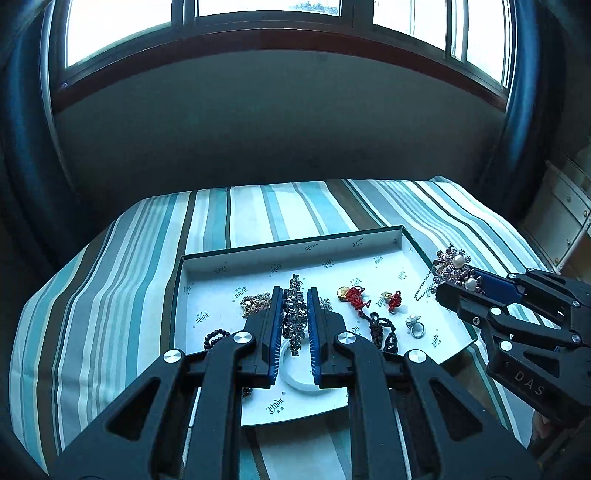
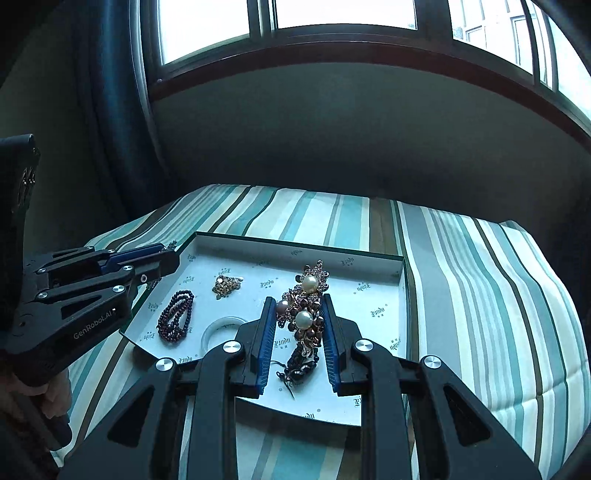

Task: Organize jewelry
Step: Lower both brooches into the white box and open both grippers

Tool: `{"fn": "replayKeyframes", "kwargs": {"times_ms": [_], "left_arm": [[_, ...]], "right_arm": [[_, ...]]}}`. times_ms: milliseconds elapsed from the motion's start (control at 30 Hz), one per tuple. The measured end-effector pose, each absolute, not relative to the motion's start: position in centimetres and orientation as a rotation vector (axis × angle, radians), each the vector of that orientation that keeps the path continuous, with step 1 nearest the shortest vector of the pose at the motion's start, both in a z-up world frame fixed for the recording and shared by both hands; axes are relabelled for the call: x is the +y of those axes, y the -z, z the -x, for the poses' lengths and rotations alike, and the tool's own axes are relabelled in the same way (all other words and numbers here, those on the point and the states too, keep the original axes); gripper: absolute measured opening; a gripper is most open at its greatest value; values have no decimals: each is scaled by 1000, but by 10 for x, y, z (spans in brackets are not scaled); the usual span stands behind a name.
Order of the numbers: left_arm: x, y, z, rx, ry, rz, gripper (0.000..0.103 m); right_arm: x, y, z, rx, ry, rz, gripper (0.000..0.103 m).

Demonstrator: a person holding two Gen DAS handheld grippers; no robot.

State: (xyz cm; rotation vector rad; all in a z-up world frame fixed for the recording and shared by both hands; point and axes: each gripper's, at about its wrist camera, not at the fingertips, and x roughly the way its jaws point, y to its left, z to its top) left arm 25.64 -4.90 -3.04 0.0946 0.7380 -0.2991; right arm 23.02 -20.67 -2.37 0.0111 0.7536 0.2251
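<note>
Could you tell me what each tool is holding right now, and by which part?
The left tool grips a rhinestone strand along its middle. The right tool grips a pearl-and-bead cluster across its lower middle.

A tray (image 1: 207,295) lies on the striped bed (image 1: 110,266), with the window (image 1: 258,22) behind it, rings and beads inside.

Matt printed cardboard is seen in the tray (image 1: 207,266), woven striped cloth (image 1: 129,258) beneath it; glossy pearls (image 2: 309,283) and faceted crystal strand (image 1: 294,314) are shown above it.
</note>
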Motion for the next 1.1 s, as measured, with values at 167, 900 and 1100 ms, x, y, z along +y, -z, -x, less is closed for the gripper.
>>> {"fn": "replayKeyframes", "kwargs": {"times_ms": [167, 900, 1100], "left_arm": [[-62, 37, -292, 749, 281, -100, 13], [-84, 139, -397, 1045, 232, -115, 13], [-84, 137, -398, 1040, 230, -117, 13]], "right_arm": [[-214, 28, -268, 759, -217, -17, 25], [-218, 126, -367, 1017, -218, -40, 25], [-218, 132, -373, 1036, -212, -37, 25]]}}
